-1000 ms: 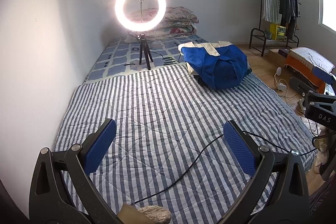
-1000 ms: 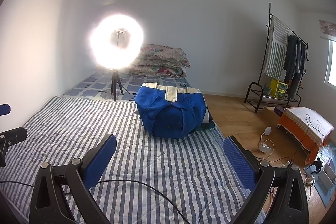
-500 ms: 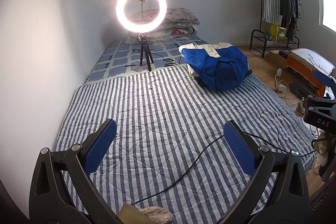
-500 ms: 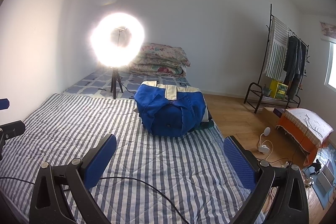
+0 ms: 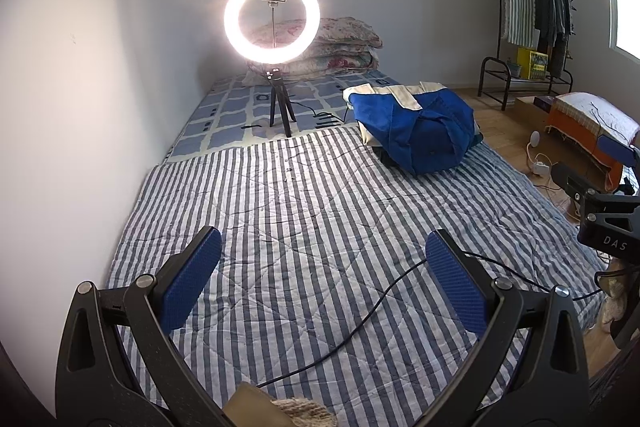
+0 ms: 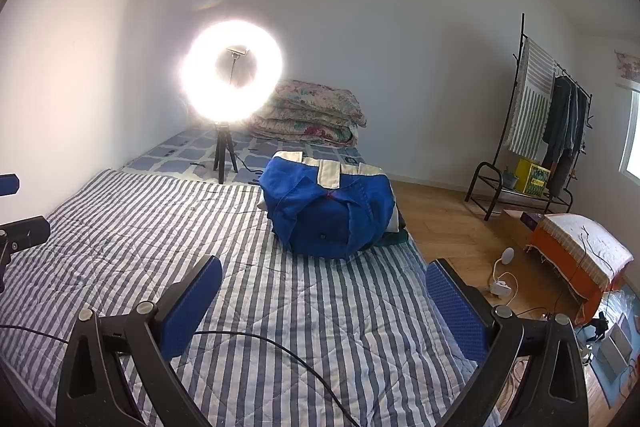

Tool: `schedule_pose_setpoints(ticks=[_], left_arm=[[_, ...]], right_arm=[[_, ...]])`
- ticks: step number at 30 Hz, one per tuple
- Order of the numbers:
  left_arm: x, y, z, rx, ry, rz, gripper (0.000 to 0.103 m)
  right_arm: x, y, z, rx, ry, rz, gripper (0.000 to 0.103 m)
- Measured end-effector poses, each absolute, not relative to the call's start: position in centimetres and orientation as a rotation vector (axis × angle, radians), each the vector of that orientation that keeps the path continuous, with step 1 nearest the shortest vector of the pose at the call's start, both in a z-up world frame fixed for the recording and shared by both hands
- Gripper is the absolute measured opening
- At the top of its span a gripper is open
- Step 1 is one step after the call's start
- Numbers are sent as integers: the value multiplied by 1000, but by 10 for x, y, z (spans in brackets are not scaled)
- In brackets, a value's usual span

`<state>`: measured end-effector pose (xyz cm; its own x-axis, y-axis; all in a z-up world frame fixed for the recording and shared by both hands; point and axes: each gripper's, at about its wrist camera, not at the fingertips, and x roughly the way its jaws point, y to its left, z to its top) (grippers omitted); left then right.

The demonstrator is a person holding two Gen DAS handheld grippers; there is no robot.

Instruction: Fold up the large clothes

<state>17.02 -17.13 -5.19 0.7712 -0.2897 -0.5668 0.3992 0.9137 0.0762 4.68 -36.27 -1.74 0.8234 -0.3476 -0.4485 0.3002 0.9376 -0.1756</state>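
Note:
A blue garment with cream trim point(image 5: 416, 123) point(image 6: 328, 211) lies bundled on top of other folded clothes at the far right side of the striped quilt point(image 5: 312, 211) point(image 6: 120, 227). My left gripper point(image 5: 323, 263) hovers open over the near part of the quilt, far from the garment, with nothing between its blue pads. My right gripper point(image 6: 324, 291) is also open and empty, a little short of the blue bundle. The right gripper's body shows at the right edge of the left wrist view, and the left gripper's tip at the left edge of the right wrist view.
A lit ring light on a small tripod point(image 5: 274, 27) point(image 6: 230, 87) stands at the far end, before a stack of floral quilts point(image 5: 340, 43). A black cable point(image 5: 360, 315) crosses the quilt. A clothes rack point(image 6: 540, 131), orange-covered stool point(image 6: 576, 251) and floor cables lie right.
Both views have shifted slightly; the blue bundle sits a touch nearer in the right wrist view. Both grippers stay open and empty.

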Motion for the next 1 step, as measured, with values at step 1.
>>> schedule_pose_setpoints(ticks=[1], left_arm=[[170,-172,-52,197,578,-375,103]], right_arm=[[46,-363,-17,-97,495,-345,103]])
